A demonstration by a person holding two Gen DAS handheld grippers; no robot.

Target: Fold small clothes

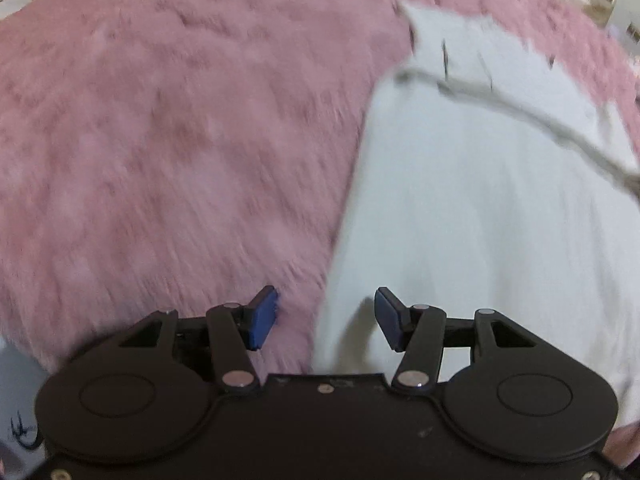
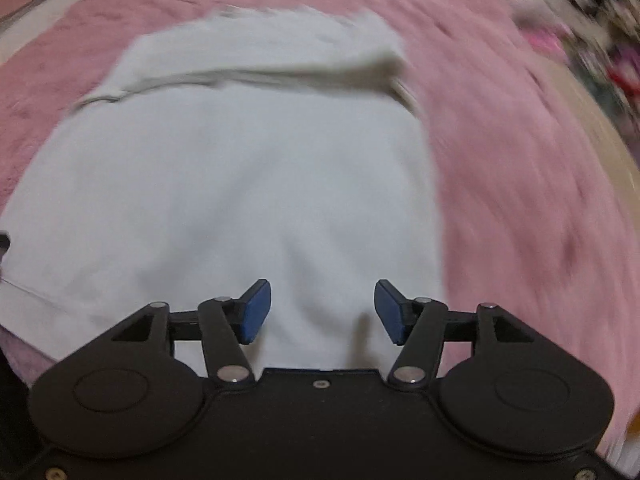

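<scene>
left tongs (image 1: 326,316) spread, over white garment (image 1: 480,220) left edge | right tongs (image 2: 323,312) spread, above garment | pink fuzzy blanket (image 1: 160,140) beneath

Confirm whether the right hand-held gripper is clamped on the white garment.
No. The right hand-held gripper stands open over the white garment, its blue pads apart and holding nothing.
</scene>
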